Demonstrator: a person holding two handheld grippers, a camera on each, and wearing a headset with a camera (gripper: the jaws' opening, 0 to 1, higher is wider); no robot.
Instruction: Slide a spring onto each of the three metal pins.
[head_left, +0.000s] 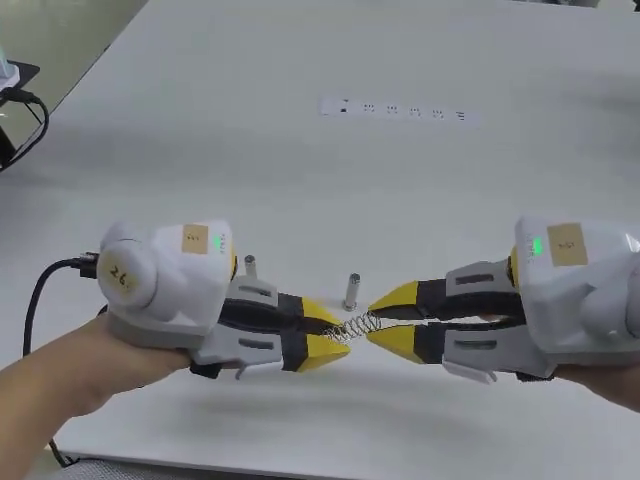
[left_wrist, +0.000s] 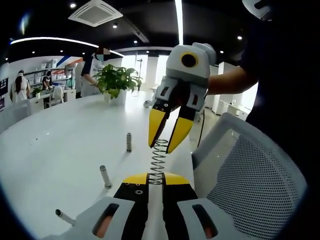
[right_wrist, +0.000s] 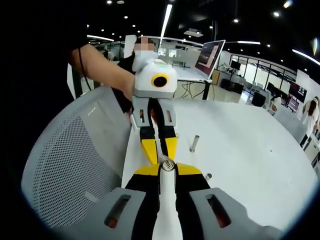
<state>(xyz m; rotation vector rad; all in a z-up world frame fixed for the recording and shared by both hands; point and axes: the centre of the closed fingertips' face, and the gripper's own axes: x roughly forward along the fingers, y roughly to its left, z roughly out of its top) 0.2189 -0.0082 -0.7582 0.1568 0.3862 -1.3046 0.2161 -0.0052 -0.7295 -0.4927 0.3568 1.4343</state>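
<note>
A thin steel spring (head_left: 354, 326) is stretched level between my two grippers, just above the white table. My left gripper (head_left: 338, 340) is shut on its left end and my right gripper (head_left: 374, 322) is shut on its right end. In the left gripper view the spring (left_wrist: 159, 159) runs from my own yellow tips (left_wrist: 150, 179) up to the right gripper (left_wrist: 163, 144). Two bare metal pins (head_left: 352, 290) (head_left: 249, 264) stand just beyond the grippers. In the left gripper view a ribbed upright pin (left_wrist: 128, 142) seems to carry a spring, with bare pins (left_wrist: 105, 176) (left_wrist: 65, 217) nearer.
A white power strip (head_left: 395, 110) lies far back on the table (head_left: 300, 180). A mesh chair back (left_wrist: 250, 170) stands close on the person's side. A potted plant (left_wrist: 116, 80) and other people are in the distance.
</note>
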